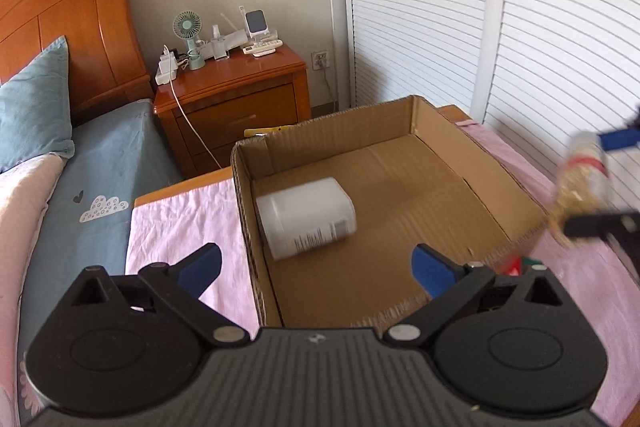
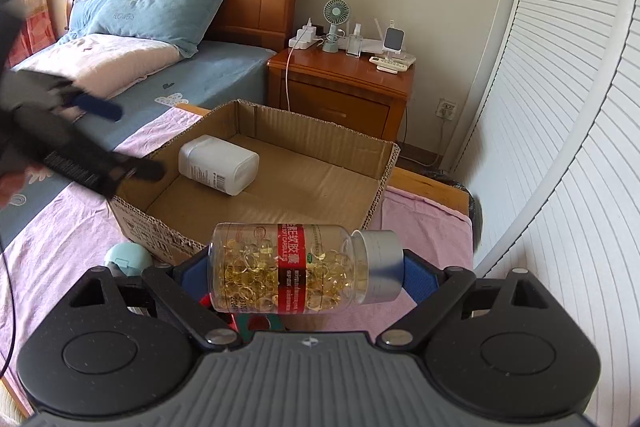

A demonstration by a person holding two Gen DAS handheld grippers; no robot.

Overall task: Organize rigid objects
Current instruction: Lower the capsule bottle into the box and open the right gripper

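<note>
**White bottle in the box, capsule bottle in the right fingers**

The open brown cardboard box (image 1: 400,187) stands on a pink cloth (image 1: 180,227) that covers the tabletop. Inside the box, a white plastic bottle (image 1: 306,217) lies on its side near the left wall, with its printed label turned toward the camera.

The left gripper (image 1: 316,269) hangs over the near edge of the box. Its blue-padded fingers (image 1: 200,267) stand wide apart and nothing is between them; the white bottle lies beyond them, not touching.

The right gripper (image 2: 306,273) holds a clear plastic bottle of yellow capsules (image 2: 288,267), with a red label and a silver cap. The bottle lies crosswise between the blue pads, cap to the right, and the pads press on its two ends. It is in front of the box's near wall, above the pink cloth, not inside the box.

A small round mint-green object (image 2: 128,259) rests just beside the near left corner of the box. Behind the box are a bed (image 2: 192,79) with a blue pillow and a wooden nightstand (image 2: 340,87).
</note>
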